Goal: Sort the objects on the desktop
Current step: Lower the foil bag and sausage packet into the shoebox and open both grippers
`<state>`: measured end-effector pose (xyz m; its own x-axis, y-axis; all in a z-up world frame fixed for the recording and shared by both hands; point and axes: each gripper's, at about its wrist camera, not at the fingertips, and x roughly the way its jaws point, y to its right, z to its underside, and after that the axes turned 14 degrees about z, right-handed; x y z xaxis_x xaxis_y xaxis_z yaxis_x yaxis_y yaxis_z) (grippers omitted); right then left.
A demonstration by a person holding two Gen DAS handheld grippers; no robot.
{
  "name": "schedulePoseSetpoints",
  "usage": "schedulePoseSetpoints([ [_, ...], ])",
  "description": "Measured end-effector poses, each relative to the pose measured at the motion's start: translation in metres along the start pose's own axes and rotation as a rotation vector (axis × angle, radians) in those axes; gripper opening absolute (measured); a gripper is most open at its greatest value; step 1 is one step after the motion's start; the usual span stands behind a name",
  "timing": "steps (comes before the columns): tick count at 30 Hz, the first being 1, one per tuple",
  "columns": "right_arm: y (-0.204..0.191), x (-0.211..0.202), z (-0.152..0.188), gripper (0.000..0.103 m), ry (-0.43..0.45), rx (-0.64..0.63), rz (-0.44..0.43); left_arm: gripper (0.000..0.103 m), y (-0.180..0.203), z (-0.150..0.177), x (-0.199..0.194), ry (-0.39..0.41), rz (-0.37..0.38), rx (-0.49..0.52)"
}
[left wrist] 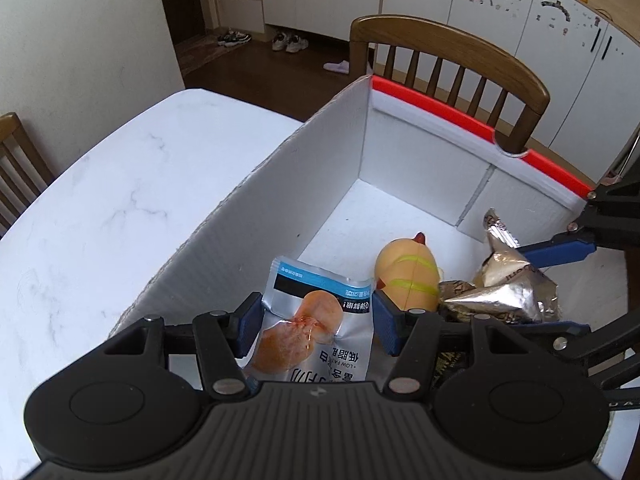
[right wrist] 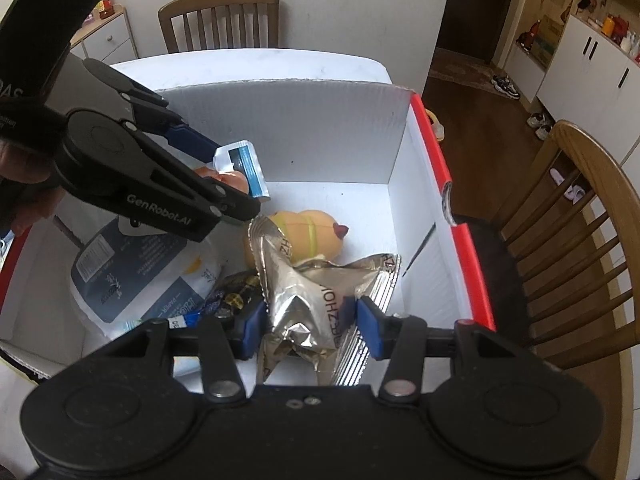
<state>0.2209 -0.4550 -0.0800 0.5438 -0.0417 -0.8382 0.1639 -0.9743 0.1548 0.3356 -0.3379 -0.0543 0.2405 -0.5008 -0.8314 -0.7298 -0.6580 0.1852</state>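
Evidently both are at the drop-off: over the white bin (right wrist: 320,128), the left gripper (left wrist: 314,322) pinches a chicken-snack pouch (left wrist: 308,324) and the right gripper (right wrist: 310,326) a crumpled foil packet (right wrist: 316,304), so next comes spreading the jaws to release them beside the toy duck (right wrist: 304,236).

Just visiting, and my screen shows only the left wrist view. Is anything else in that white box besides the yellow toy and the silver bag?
Observer: Yes, a big white and dark-blue pack lies flat at the other end of the box.
Visitor: Is the meat pouch resting on something?
Observer: No, the left tool holds the pouch up off the box floor.
Visitor: Is the other tool really gripping the silver bag?
Observer: Yes, the right tool pinches the silver bag at its crumpled middle.
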Motion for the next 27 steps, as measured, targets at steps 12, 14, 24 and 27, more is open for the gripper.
schedulePoseSetpoints([
  [12, 0.0020, 0.0012, -0.0026, 0.056, -0.001, 0.004, -0.002, 0.061, -0.0007, -0.0022, 0.0058, -0.035, -0.004, -0.012],
  [14, 0.0021, 0.0013, -0.0025, 0.058, 0.000, 0.003, 0.003, 0.063, -0.0003, -0.0023, 0.0055, -0.032, -0.009, -0.019],
  [24, 0.0043, -0.0032, -0.0020, 0.065, 0.016, 0.020, 0.011, 0.080, 0.0046, -0.0018, 0.0011, -0.031, -0.006, -0.019],
  [27, 0.0040, -0.0064, -0.0023, 0.066, 0.021, 0.022, 0.014, 0.085, 0.0078, -0.0007, -0.0028, -0.015, -0.013, -0.006],
])
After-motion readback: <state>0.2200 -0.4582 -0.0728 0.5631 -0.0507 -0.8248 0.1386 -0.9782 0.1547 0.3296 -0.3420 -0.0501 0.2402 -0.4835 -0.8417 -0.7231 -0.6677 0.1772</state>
